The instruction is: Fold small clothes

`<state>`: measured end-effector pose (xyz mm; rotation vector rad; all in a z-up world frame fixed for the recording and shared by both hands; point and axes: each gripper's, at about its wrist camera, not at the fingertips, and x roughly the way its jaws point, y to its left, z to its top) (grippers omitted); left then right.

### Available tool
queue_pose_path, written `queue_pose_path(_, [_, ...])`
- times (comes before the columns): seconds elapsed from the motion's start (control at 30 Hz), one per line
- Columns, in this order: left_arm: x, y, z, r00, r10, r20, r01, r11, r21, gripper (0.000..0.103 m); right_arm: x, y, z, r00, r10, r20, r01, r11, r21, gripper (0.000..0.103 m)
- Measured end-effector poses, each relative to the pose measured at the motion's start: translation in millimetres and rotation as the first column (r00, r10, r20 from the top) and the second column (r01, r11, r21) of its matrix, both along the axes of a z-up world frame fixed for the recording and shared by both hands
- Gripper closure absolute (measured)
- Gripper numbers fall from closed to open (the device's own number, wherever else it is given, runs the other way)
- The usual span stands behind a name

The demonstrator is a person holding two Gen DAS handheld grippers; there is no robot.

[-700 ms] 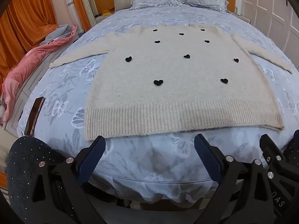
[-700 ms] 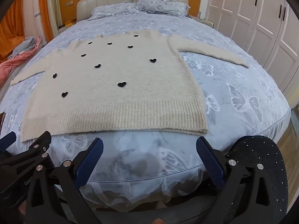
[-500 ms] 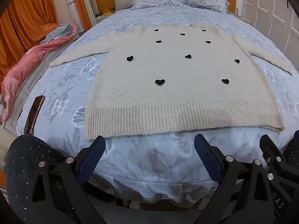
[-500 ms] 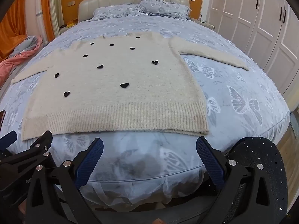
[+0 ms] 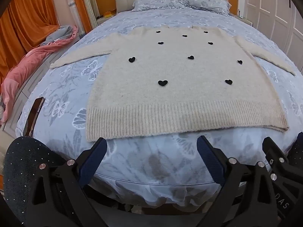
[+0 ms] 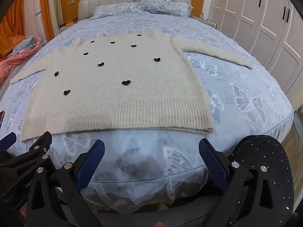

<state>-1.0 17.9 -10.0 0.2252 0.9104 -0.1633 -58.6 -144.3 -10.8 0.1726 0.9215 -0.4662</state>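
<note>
A cream knit sweater (image 5: 176,94) with small black hearts lies flat and face up on the bed, sleeves spread to both sides, ribbed hem toward me. The right wrist view shows the same sweater (image 6: 117,94). My left gripper (image 5: 151,143) hovers open just short of the hem, over the bed's near edge, nothing between its blue pads. My right gripper (image 6: 151,144) is likewise open and empty, below the hem's right half. Each gripper shows at the edge of the other's view.
The bed (image 5: 62,87) has a blue butterfly-print cover and pillows (image 5: 181,1) at the headboard. A phone (image 5: 34,116) lies at the left edge of the bed. Pink and grey bedding (image 5: 37,53) is heaped left of it. White wardrobe doors (image 6: 265,22) stand on the right.
Both views have crept slightly forward toward the sweater; the hem sits a little lower in each frame. Both grippers stay open.
</note>
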Motion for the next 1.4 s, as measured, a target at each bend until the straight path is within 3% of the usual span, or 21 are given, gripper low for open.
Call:
queue_pose_path(0.57, [-0.6, 10.0, -11.0, 1.0, 0.007, -0.009, -0.008, 1.0, -0.026, 0.01, -0.5, 16.8, -6.8, 0.999, 0.036, -0.023, -0.037, 0.999, -0.04, 0.005])
queue_pose_path(1.4, [-5.6, 5.1, -12.3, 1.0, -0.001, 0.002, 0.001, 1.0, -0.004, 0.01, -1.9, 14.9, -7.0, 1.0, 0.018, -0.023, -0.018, 0.999, -0.029, 0.005])
